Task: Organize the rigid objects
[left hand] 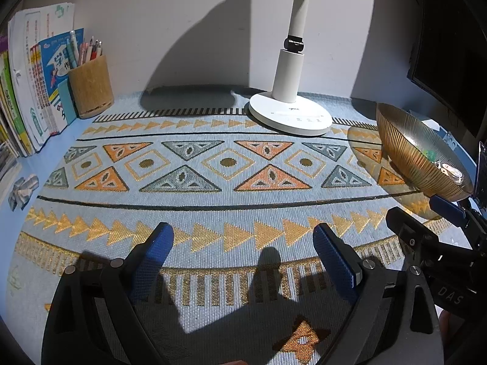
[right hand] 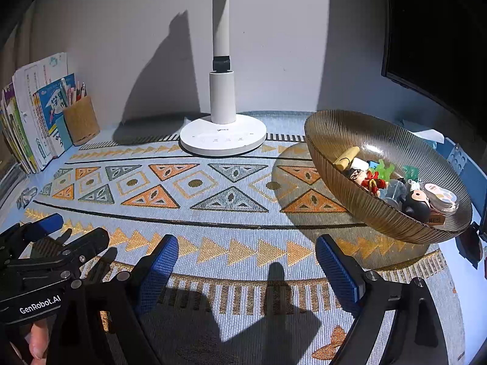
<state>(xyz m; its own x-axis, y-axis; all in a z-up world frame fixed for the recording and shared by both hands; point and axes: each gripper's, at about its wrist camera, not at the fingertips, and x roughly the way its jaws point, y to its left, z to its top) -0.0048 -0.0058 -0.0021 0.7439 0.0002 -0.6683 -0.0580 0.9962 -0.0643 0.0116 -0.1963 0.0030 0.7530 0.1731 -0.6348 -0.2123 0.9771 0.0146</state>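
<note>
While both hands hover over the patterned mat [left hand: 231,194], the left gripper [left hand: 243,252] and the right gripper [right hand: 246,261] stand spread wide, with nothing between their blue pads. The ribbed amber bowl [right hand: 350,133] sits at about two o'clock on the mat, tilted, with small toys [right hand: 392,182] heaped inside. The white lamp [right hand: 222,133] stands at twelve.

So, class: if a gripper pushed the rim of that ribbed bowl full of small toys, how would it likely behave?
The ribbed bowl already sits tilted on its rounded underside, so it would probably rock or tip rather than slide. It looks glassy, so likely rigid, fragile and slippery. The loose toys piled at its low side would probably shift.
</note>
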